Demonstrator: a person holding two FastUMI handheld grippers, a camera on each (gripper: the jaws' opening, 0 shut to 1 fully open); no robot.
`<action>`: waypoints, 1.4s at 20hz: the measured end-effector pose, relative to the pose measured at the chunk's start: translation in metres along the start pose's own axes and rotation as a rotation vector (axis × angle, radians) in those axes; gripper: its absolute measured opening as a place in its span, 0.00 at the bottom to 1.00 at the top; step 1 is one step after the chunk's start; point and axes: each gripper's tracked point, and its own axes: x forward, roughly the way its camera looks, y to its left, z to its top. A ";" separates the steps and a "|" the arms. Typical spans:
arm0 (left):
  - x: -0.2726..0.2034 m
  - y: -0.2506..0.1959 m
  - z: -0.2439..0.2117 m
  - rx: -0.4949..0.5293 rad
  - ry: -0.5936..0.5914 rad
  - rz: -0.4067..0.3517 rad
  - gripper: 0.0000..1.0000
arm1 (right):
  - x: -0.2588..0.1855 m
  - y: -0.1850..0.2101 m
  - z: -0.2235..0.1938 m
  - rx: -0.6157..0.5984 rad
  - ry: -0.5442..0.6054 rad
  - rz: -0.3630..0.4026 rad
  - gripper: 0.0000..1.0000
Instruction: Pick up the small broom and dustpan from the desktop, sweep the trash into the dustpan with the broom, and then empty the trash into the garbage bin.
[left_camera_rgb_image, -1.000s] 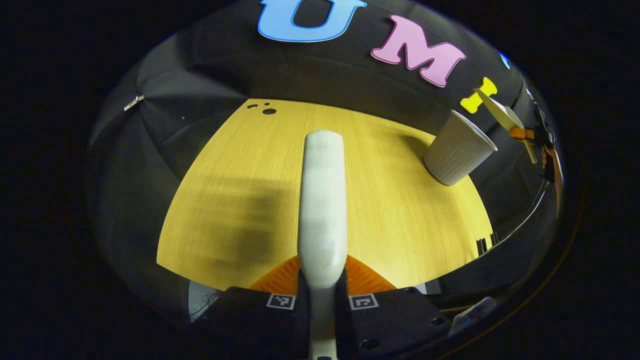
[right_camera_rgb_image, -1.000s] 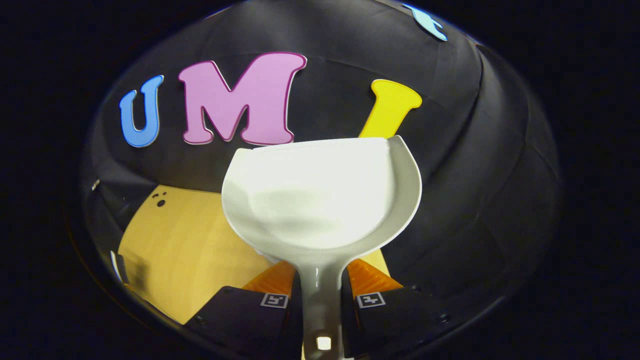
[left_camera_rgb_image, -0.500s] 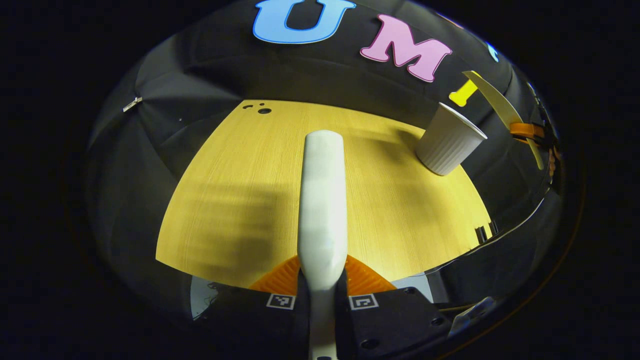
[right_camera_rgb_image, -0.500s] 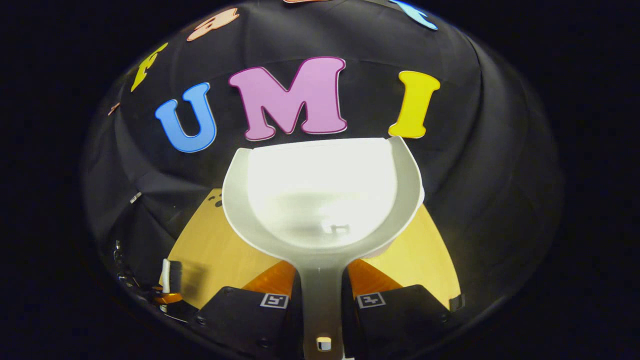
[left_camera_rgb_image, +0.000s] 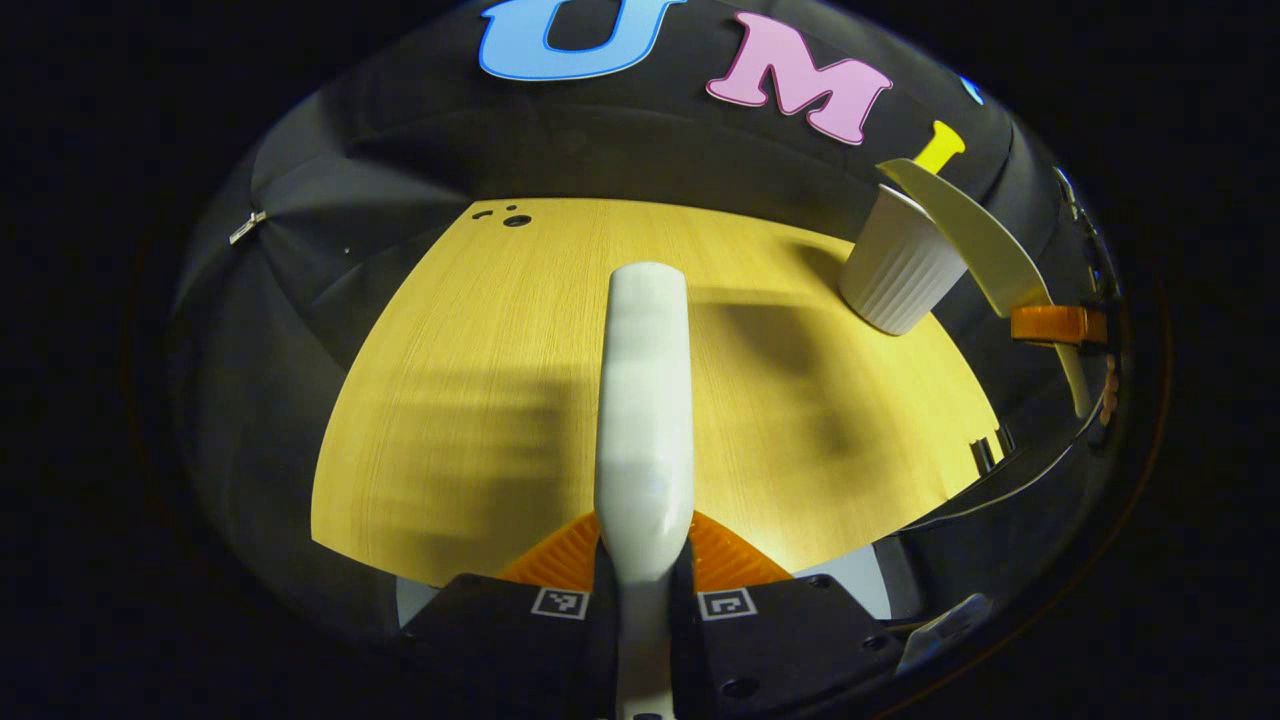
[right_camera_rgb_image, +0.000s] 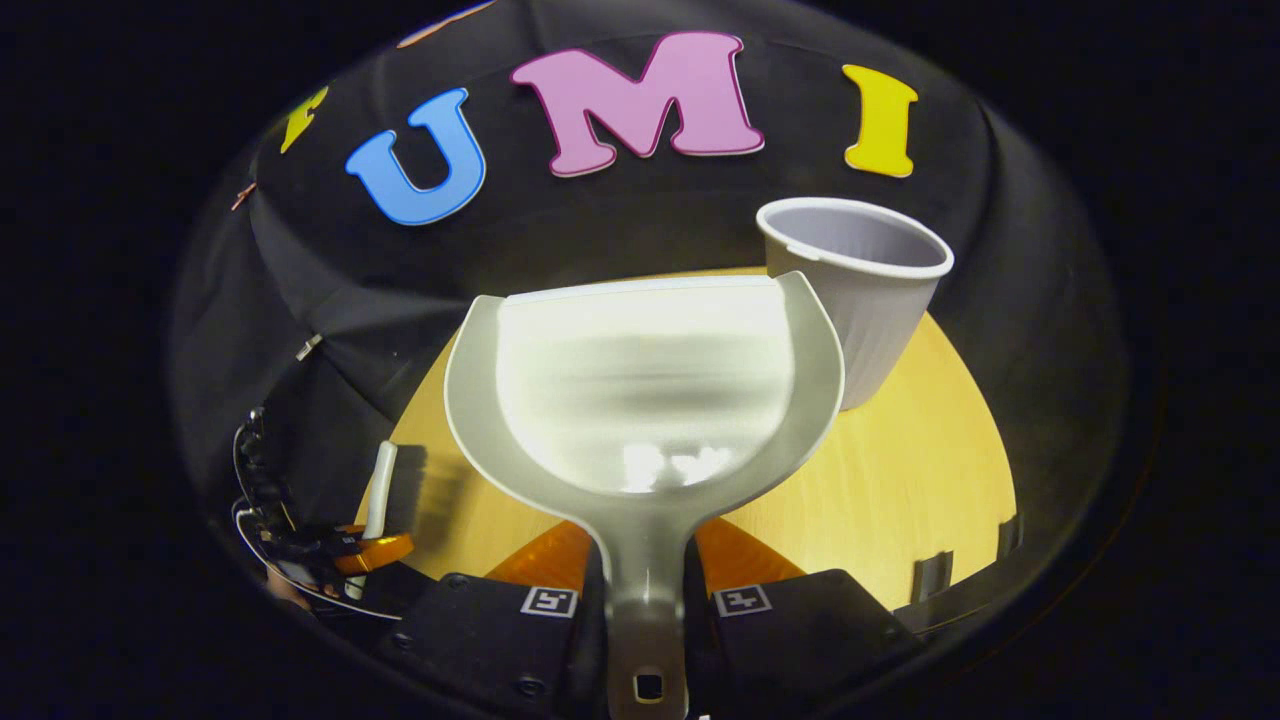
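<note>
left gripper (left_camera_rgb_image: 643, 560) jaws clamp the broom (left_camera_rgb_image: 645, 400); right gripper (right_camera_rgb_image: 645, 590) jaws clamp the dustpan (right_camera_rgb_image: 640, 390), raised.

The dustpan (right_camera_rgb_image: 640, 400) now tips lower, revealing the garbage bin (right_camera_rgb_image: 860, 290) just behind its right edge.

Both grippers' jaws clamped closed.
</note>
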 end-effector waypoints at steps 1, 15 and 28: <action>0.004 0.001 0.002 -0.004 0.002 0.002 0.25 | 0.009 0.003 -0.010 0.002 0.021 0.008 0.30; 0.105 0.009 0.012 0.056 0.129 0.149 0.25 | 0.127 -0.019 -0.107 -0.065 0.270 -0.036 0.35; 0.127 0.004 0.005 0.082 0.197 0.197 0.25 | 0.147 -0.026 -0.127 -0.097 0.329 -0.059 0.36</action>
